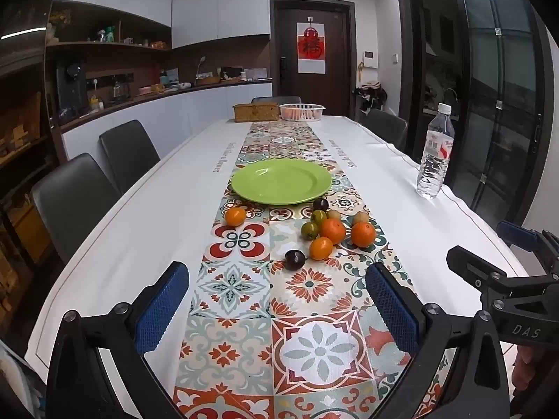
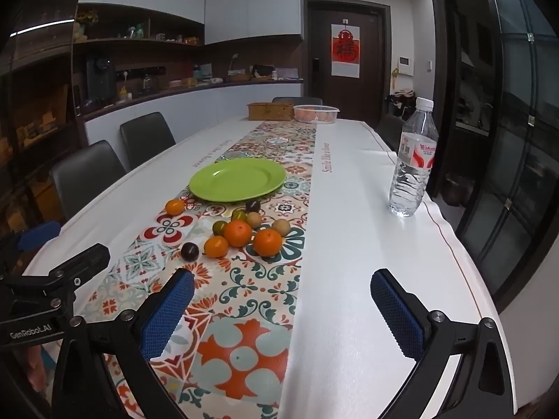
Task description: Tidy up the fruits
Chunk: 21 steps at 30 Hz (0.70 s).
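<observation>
Left wrist view: a cluster of small fruits lies on the patterned tile-print table runner [image 1: 241,314], just on the near side of the round lime-green plate [image 1: 281,181], which is bare. The cluster holds two round orange tangerines [image 1: 332,230], touching or nearly so, a smaller orange kumquat-like fruit [image 1: 320,248] in front of them, two green fruits [image 1: 310,230], two tan round fruits [image 1: 360,217] and a dark purple plum [image 1: 320,204] nearest the plate. A second dark plum [image 1: 295,259] sits a little apart on the near side. One lone orange fruit [image 1: 235,216] rests well to the left of the group, near the plate's edge.

The left gripper [image 1: 276,300] hovers over the runner short of the fruits, its blue-padded fingers [image 1: 162,309] spread wide with nothing between them. The right gripper [image 2: 281,309] likewise stands with fingers [image 2: 396,314] wide apart, nothing held, above the white tablecloth [image 2: 349,244].

A clear plastic water bottle [image 2: 412,160] stands upright near the table's right edge. At the far end sit a woven box [image 1: 256,111] and a white slotted basket [image 1: 302,111], side by side.
</observation>
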Available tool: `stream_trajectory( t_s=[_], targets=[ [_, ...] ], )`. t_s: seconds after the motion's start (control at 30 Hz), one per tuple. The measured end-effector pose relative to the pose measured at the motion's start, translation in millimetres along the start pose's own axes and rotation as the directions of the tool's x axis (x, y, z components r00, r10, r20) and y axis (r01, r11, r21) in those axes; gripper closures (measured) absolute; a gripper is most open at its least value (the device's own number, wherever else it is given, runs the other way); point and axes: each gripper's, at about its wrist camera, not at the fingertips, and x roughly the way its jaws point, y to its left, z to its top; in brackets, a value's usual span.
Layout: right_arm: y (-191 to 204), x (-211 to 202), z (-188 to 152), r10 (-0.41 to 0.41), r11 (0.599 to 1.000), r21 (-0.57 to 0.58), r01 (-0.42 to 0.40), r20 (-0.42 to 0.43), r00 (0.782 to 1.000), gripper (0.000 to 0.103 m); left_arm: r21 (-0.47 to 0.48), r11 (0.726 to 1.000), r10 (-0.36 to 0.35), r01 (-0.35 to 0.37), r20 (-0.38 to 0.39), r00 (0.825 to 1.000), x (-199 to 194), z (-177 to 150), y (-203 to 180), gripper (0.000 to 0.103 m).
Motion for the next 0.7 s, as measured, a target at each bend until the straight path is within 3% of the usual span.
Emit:
stream_trajectory(
  t_s=[0.7],
  targets=[
    [-1.8,-6.7,-0.1,0.006,1.0,-0.001,-0.006,0.012,1.0,0.001,0.006,1.0,0.005,-0.005,0.023,1.0,-6.1,1.8,-0.9,0.0]
  ],
)
